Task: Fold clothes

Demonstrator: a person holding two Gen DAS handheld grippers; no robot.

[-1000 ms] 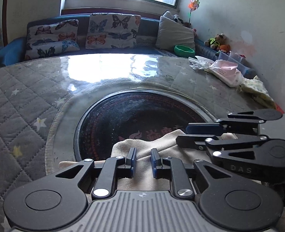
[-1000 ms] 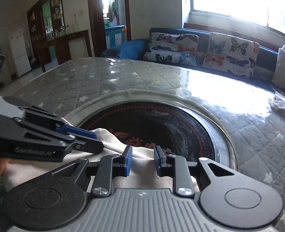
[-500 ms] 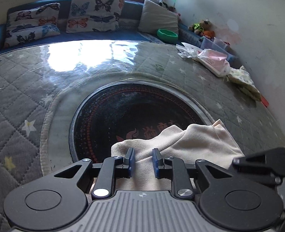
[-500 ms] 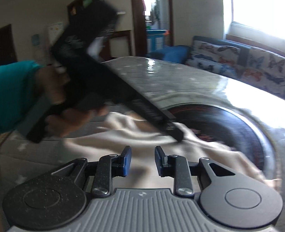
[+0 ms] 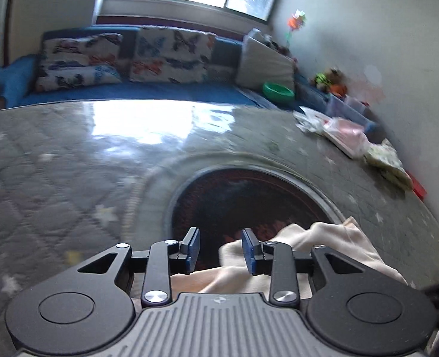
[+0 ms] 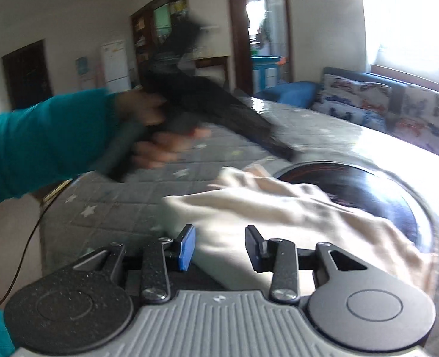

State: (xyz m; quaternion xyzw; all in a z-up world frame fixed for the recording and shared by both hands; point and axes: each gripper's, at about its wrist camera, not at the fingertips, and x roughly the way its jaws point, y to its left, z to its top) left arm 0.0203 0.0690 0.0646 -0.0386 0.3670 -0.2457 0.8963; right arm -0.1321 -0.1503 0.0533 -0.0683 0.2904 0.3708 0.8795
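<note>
**Both jaws part and let the cream garment go**

Our jaws stand partly open on both sides, and both pairs have just been opening. On the left gripper (image 5: 220, 248) the blue pads sit apart with nothing pinched: an edge of the cream garment (image 5: 323, 255) shows below the gap near the right-hand pad, but the pads do not press on it. On the right gripper (image 6: 220, 248) the gap is much the same, with the cloth lying under and beyond it, again unpinched.

The garment rests loosely bunched on the quilted table cover (image 5: 56, 163), partly across the dark round inset (image 5: 243, 202). From our left jaws the bulk of it lies to the right and slightly ahead; from our right jaws it runs straight ahead and off to the right, its longer spread reaching toward the inset.

In the right wrist view we see our left hand (image 6: 157, 136), in a teal sleeve (image 6: 41, 136), holding its blurred gripper above the cloth's far-left end. We judge the right jaws the nearer, sitting almost over the cloth's near edge.
</note>
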